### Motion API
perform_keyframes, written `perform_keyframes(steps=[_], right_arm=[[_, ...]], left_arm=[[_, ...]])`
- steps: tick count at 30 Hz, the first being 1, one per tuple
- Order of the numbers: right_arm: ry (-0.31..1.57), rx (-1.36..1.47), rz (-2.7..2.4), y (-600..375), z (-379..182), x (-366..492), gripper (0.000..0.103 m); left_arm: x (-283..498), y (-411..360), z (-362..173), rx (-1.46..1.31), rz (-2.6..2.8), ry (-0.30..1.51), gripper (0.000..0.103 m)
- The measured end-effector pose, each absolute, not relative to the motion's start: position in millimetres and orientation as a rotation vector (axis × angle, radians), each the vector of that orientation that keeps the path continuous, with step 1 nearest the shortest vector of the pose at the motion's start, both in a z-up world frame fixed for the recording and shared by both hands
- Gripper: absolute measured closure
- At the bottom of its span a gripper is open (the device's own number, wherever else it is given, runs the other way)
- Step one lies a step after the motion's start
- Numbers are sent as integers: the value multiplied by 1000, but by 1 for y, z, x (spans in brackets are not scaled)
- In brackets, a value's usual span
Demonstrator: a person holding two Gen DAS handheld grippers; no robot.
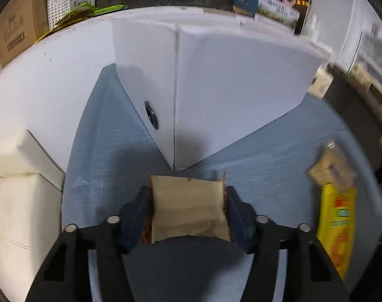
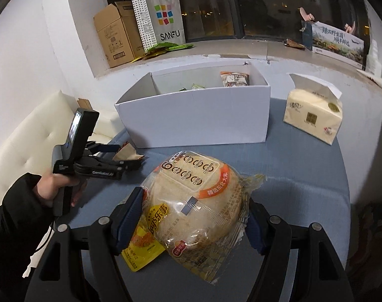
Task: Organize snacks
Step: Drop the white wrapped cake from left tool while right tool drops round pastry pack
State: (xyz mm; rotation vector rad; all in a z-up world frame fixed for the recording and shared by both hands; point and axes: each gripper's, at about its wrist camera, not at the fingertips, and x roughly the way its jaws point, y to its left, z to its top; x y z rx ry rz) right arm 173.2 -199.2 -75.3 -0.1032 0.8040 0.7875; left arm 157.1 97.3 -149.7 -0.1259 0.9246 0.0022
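Note:
My left gripper (image 1: 188, 193) is shut on a small brown snack packet (image 1: 188, 206), held just in front of a corner of the white box (image 1: 231, 85). It also shows in the right wrist view (image 2: 133, 159), left of the white box (image 2: 198, 118), which holds a few snack packets (image 2: 235, 79). My right gripper (image 2: 194, 201) has its blue fingers (image 2: 130, 216) against both sides of a round rice cracker pack (image 2: 198, 209) that lies on the blue table (image 2: 304, 193), partly over a yellow snack bag (image 2: 143, 244).
A tissue pack (image 2: 313, 115) stands right of the box. A cream sofa (image 2: 32, 136) borders the table's left. A cardboard box (image 2: 115, 35), a SANFU bag (image 2: 163, 17) and green packets (image 2: 165, 47) sit on the window ledge. In the left wrist view, blurred snack packs (image 1: 335, 201) lie at the right.

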Motion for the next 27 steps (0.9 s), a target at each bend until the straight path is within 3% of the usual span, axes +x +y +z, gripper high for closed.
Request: perform_keyframes(steps=[13, 19, 27], right_arm=[[785, 1, 837, -193, -57, 192, 26], [748, 34, 867, -175, -26, 226, 27], [766, 129, 853, -131, 6, 308, 26]], left_arm=[[106, 89, -21, -132, -58, 588, 43], [146, 98, 14, -138, -85, 528, 43], [231, 113, 9, -102, -63, 577, 43]])
